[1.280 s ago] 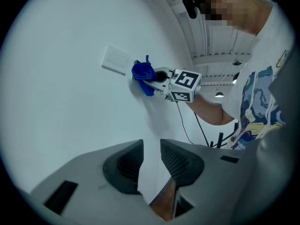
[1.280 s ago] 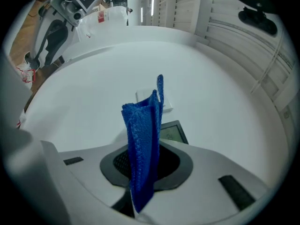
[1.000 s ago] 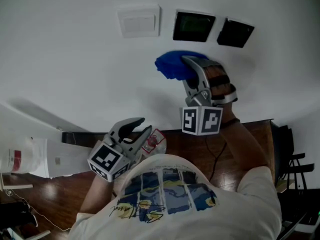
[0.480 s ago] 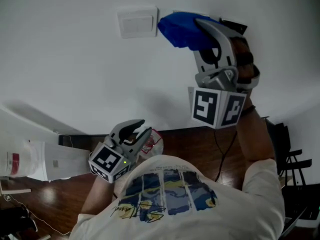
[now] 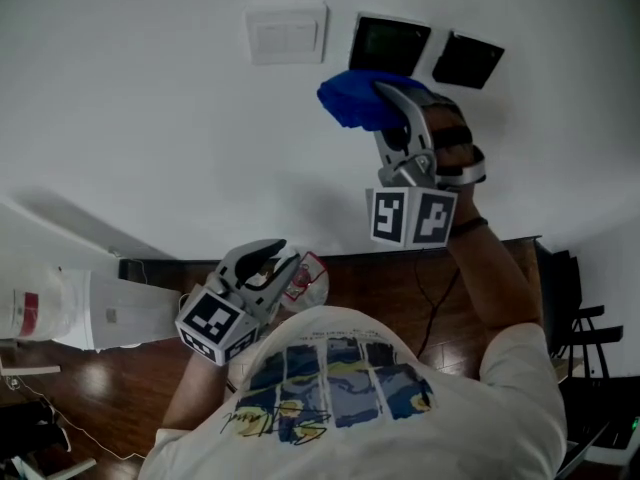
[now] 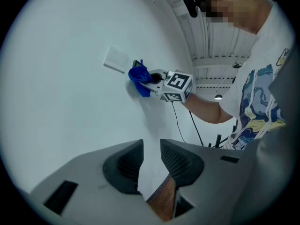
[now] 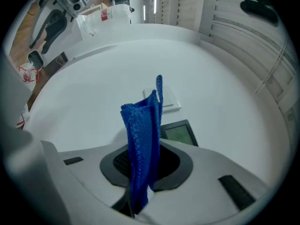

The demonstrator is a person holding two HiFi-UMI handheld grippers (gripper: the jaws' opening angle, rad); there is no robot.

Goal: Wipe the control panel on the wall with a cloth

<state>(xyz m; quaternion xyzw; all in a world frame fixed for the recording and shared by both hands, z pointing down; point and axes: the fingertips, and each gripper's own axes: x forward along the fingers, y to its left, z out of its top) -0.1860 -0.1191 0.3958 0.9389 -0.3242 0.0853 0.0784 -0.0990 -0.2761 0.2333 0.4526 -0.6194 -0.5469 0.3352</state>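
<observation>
Control panel (image 5: pixel 388 46), a dark screen on the white wall (image 5: pixel 150 118), sits between a white switch plate (image 5: pixel 287 33) and a second dark panel (image 5: pixel 468 61). In the head view, the blue cloth (image 5: pixel 350 103) is bunched just below its lower left corner, with bare wall open below and to the left. The left gripper (image 5: pixel 268 260) hangs low. In the left gripper view, the jaws stand slightly apart with nothing between them. In the right gripper view, the right gripper (image 7: pixel 145 159) pinches the cloth upright, with the screen just behind. The screen's print is too faint to read.
</observation>
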